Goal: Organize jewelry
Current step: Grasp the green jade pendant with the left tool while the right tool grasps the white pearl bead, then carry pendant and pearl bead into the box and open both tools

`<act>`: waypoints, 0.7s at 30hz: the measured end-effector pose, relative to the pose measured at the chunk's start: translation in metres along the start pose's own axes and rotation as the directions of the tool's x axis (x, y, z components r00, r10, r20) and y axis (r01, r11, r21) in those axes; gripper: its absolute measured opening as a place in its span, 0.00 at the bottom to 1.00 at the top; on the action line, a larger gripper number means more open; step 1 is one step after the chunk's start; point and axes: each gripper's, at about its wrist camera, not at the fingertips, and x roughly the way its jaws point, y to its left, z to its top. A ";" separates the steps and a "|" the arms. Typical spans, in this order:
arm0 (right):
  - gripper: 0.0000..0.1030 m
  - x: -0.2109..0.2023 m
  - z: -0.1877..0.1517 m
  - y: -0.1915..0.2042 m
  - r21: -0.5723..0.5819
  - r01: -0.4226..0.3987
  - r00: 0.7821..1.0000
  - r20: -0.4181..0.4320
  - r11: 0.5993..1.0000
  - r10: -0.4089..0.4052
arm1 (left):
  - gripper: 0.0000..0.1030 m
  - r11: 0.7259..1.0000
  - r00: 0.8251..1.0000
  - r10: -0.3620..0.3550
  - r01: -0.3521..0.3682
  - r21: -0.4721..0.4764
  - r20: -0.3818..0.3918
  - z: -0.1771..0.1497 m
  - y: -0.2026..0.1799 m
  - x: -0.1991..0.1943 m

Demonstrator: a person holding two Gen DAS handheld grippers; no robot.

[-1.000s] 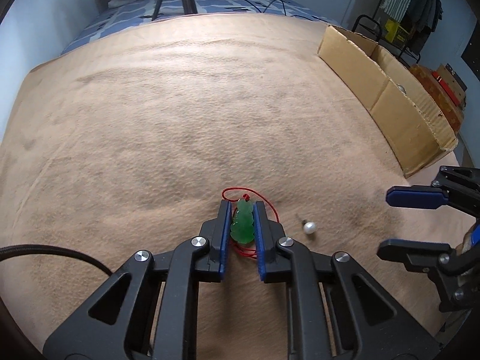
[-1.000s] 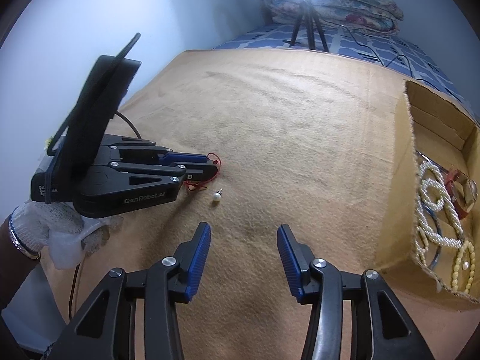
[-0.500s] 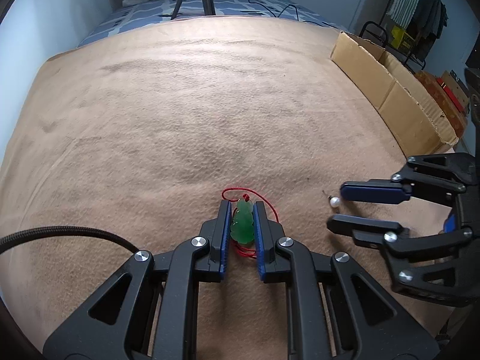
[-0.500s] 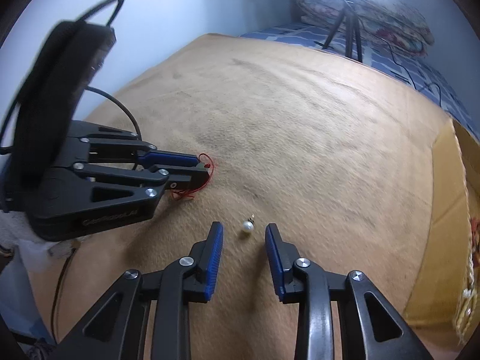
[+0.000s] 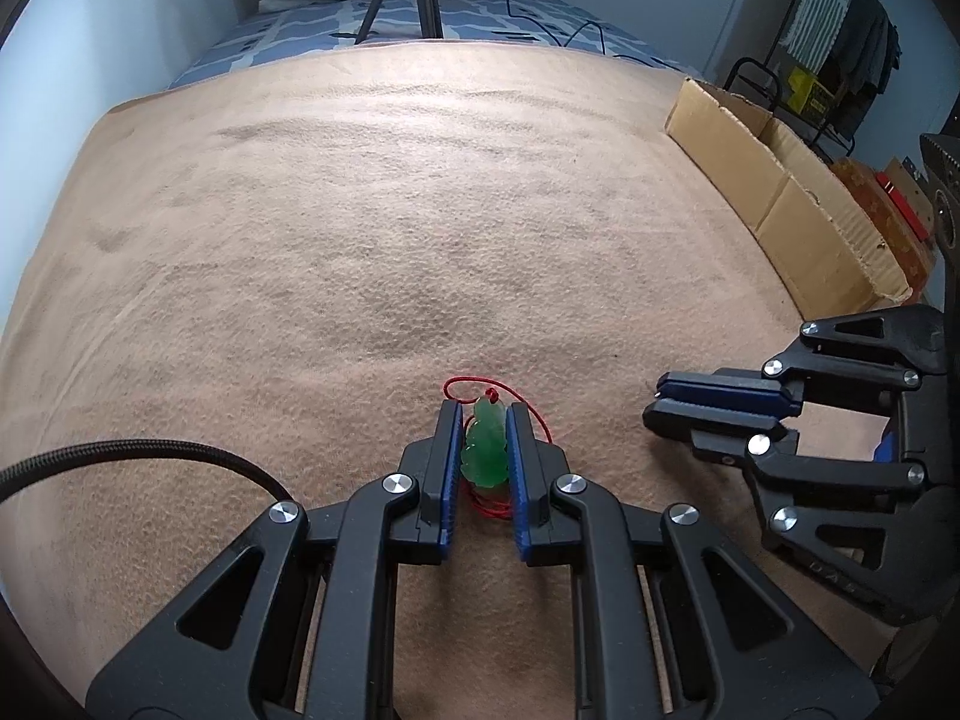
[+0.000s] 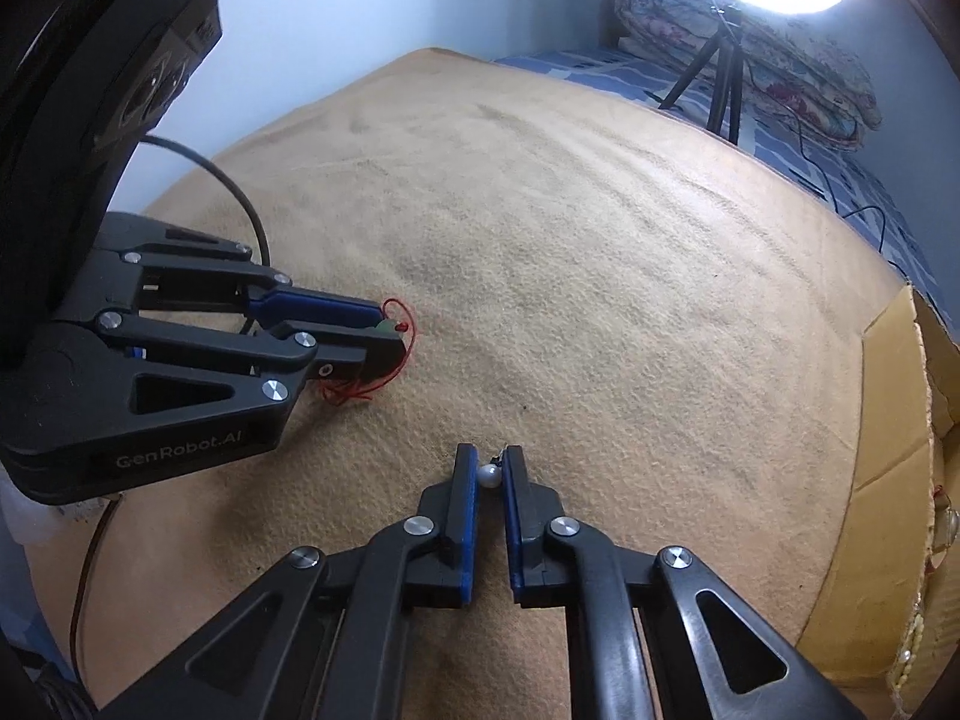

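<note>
Both pick-ups look made; delivery remains. My left hand-held gripper (image 5: 485,456) pinches the green pendant (image 5: 483,447), its red cord (image 5: 474,383) trailing onto the tan blanket (image 5: 384,228). My right hand-held gripper (image 6: 491,471) has just been closing and now pinches the pearl earring (image 6: 489,474) between its pads, low against the blanket. Neither piece is in the cardboard box (image 5: 780,180) yet; pearl strands (image 6: 918,642) lie against it in the right wrist view. The pendant sits well to the left of the box, the pearl nearer it. I judge the blanket between them open. The box's near wall stands raised, so both pieces must clear its rim.
</note>
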 end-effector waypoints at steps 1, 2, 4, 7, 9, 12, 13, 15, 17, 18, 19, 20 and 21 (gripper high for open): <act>0.06 -0.003 0.000 -0.001 0.005 0.000 1.000 0.006 1.000 0.000 | 0.12 1.000 1.000 -0.002 0.002 0.000 0.004 0.000 -0.001 -0.002; 0.06 -0.006 -0.001 -0.002 0.011 -0.001 1.000 0.012 1.000 0.001 | 0.12 1.000 1.000 -0.004 0.004 0.000 0.008 0.000 -0.002 -0.005; 0.06 -0.014 -0.001 -0.005 0.022 -0.004 1.000 0.025 1.000 0.004 | 0.12 1.000 1.000 -0.009 0.009 0.000 0.017 0.001 -0.005 -0.009; 0.06 -0.027 -0.004 -0.010 0.035 -0.004 0.999 0.045 0.999 0.003 | 0.12 1.000 0.999 -0.021 0.021 0.002 0.035 0.002 -0.013 -0.019; 0.06 -0.036 -0.006 -0.014 0.045 -0.003 0.998 0.057 0.999 0.001 | 0.12 1.000 0.999 -0.028 0.028 0.008 0.045 0.004 -0.019 -0.025; 0.06 -0.053 -0.012 -0.023 0.062 0.002 0.997 0.078 0.998 -0.007 | 0.12 0.999 0.997 -0.038 0.037 0.023 0.060 0.005 -0.030 -0.034; 0.06 -0.058 -0.013 -0.026 0.068 0.003 0.997 0.083 0.998 -0.009 | 0.12 0.999 0.997 -0.042 0.040 0.030 0.067 0.006 -0.035 -0.037; 0.06 -0.069 -0.017 -0.032 0.080 0.005 0.995 0.096 0.997 -0.012 | 0.12 0.998 0.996 -0.051 0.048 0.042 0.077 0.009 -0.044 -0.043; 0.06 -0.082 -0.022 -0.039 0.090 0.011 0.994 0.111 0.996 -0.021 | 0.12 0.997 0.994 -0.063 0.058 0.052 0.088 0.012 -0.053 -0.049; 0.06 -0.089 -0.025 -0.043 0.095 0.014 0.993 0.118 0.995 -0.025 | 0.12 0.996 0.993 -0.069 0.064 0.056 0.093 0.014 -0.056 -0.052; 0.06 -0.094 -0.027 -0.047 0.099 0.016 0.992 0.123 0.995 -0.028 | 0.12 0.996 0.992 -0.075 0.069 0.061 0.098 0.015 -0.060 -0.055; 0.06 -0.101 -0.030 -0.051 0.105 0.020 0.991 0.129 0.994 -0.034 | 0.12 0.995 0.992 -0.079 0.072 0.067 0.102 0.017 -0.063 -0.057; 0.06 -0.106 -0.033 -0.055 0.111 0.024 0.990 0.135 0.993 -0.039 | 0.12 0.994 0.991 -0.084 0.076 0.075 0.108 0.020 -0.068 -0.061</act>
